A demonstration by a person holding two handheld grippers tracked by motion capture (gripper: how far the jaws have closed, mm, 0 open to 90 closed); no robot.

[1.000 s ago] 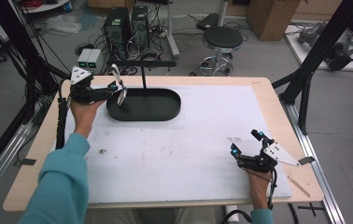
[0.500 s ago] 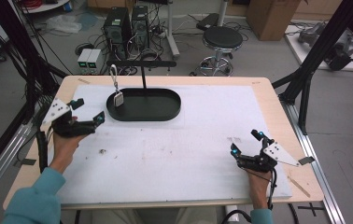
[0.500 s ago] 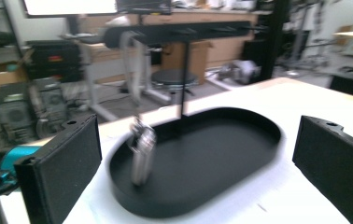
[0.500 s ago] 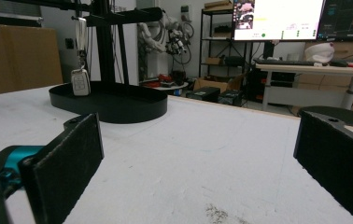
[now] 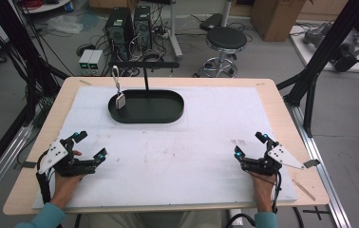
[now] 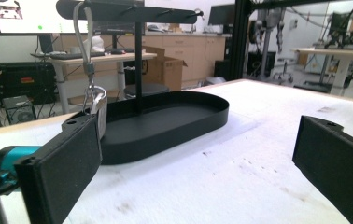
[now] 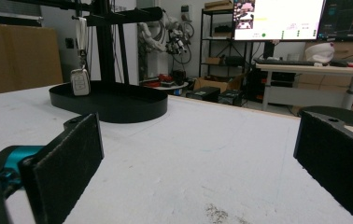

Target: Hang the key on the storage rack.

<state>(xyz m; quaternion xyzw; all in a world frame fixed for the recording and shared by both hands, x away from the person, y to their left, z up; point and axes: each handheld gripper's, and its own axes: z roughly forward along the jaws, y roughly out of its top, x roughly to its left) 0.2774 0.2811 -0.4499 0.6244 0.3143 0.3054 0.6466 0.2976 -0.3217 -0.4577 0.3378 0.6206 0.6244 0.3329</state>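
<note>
White mat (image 5: pixel 177 156) covers wooden table (image 5: pixel 282 102). Round black stool (image 5: pixel 226 39) on floor beyond far edge. Two black computer towers (image 5: pixel 130 23) left of stool, small grey boxes (image 5: pixel 91 59) just beside them among cables. Cardboard box (image 5: pixel 275 12) far right. Lit monitor (image 7: pixel 277 18) above desk (image 7: pixel 314 70).

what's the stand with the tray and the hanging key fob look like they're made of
Stand and tray: matte black, probably painted metal or plastic; even, dull surface. Key fob: silvery-white, likely glossy plastic, with a light sheen. Its strap: pale and looped, perhaps cord or leather.
</note>
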